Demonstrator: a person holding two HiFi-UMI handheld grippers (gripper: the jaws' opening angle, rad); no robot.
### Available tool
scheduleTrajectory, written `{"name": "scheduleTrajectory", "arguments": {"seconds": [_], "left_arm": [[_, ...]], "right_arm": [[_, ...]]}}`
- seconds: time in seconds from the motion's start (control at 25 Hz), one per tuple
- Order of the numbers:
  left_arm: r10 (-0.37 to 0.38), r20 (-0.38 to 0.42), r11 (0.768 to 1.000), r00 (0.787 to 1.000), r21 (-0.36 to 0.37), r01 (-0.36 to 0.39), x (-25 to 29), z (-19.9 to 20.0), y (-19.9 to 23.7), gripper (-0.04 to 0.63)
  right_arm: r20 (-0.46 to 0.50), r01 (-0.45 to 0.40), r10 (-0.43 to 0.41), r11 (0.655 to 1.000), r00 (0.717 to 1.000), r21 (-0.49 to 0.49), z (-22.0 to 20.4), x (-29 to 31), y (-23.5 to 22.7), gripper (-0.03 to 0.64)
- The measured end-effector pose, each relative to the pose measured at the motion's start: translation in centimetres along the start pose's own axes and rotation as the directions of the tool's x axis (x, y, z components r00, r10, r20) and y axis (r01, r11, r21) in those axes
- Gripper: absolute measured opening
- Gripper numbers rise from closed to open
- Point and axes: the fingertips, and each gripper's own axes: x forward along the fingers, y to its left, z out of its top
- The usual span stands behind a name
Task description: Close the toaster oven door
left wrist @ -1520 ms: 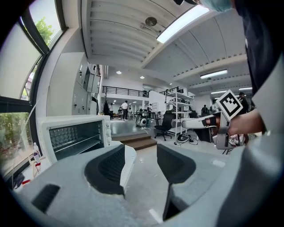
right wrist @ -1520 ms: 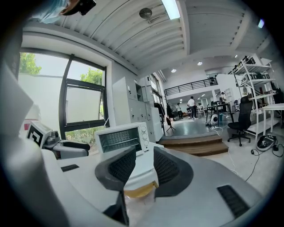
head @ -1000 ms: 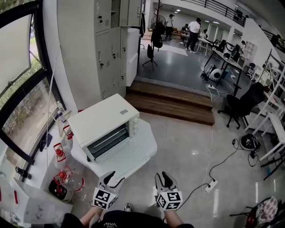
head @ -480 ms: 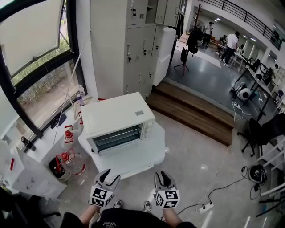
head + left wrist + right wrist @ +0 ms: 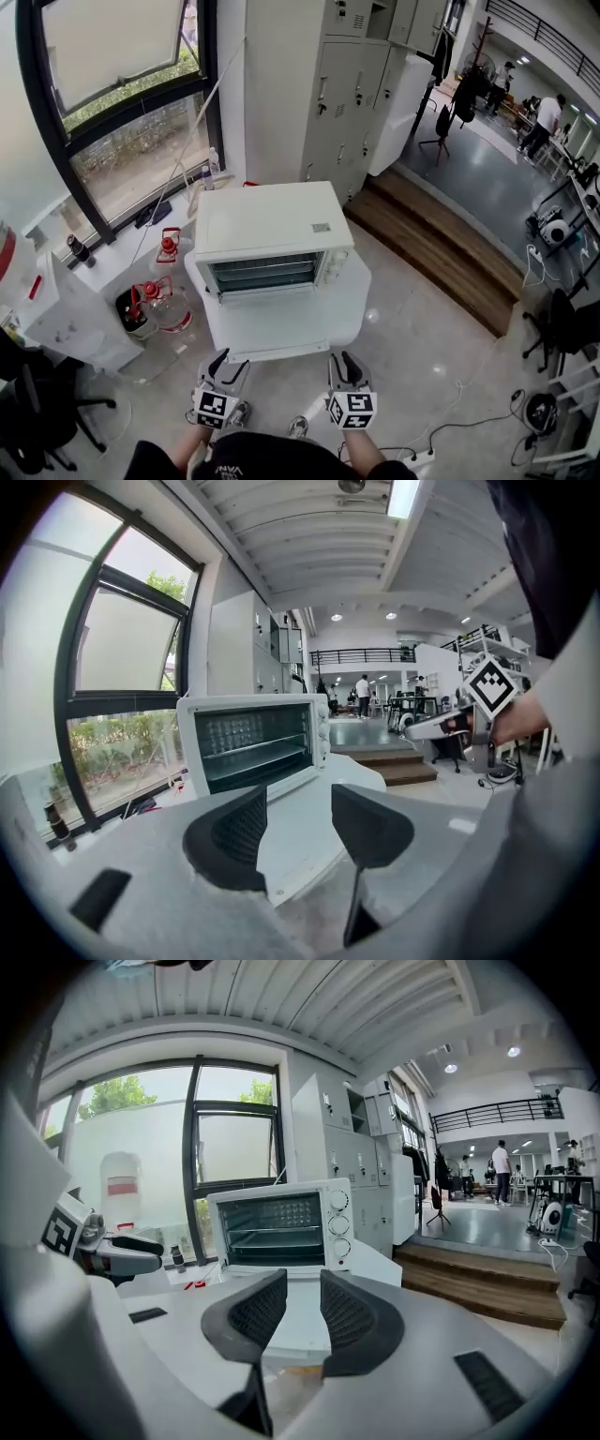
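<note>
A white toaster oven (image 5: 272, 230) stands on a white table (image 5: 286, 330), its front facing me. Its door is down and the wire racks inside show (image 5: 279, 1224). Both grippers hover low in front of the table's near edge, apart from the oven. My left gripper (image 5: 223, 368) is open with a wide gap and holds nothing; its view looks at the oven (image 5: 253, 742) past the jaws (image 5: 298, 803). My right gripper (image 5: 347, 367) is open by a narrow gap and is empty (image 5: 293, 1288). Three knobs (image 5: 339, 1222) run down the oven's right side.
Water jugs with red caps (image 5: 155, 302) stand on the floor left of the table, beside a white counter (image 5: 66, 309) under the window. Grey lockers (image 5: 347, 84) rise behind the oven. Wooden steps (image 5: 441, 244) lie to the right. An office chair (image 5: 37, 412) is at lower left.
The head view has swung left, so the oven now sits centred and faces me squarely. Both grippers stay low before the table, with their jaws as they were.
</note>
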Motion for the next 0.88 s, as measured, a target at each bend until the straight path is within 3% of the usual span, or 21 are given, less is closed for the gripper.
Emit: {"name": "scheduleTrajectory", "arguments": {"seconds": [0.32, 0.88], "left_arm": [[0.090, -0.105, 0.995, 0.990, -0.041, -0.094, -0.4, -5.4, -0.4, 0.221], [0.124, -0.266, 0.981, 0.956, -0.113, -0.159, 1.5, -14.3, -1.3, 0.221]], "right_arm": [[-0.095, -0.051, 0.049, 0.998, 0.994, -0.021, -4.5, 2.4, -0.6, 0.110], [-0.273, -0.092, 0.076, 0.995, 0.959, -0.046, -12.7, 5.7, -1.5, 0.112]]}}
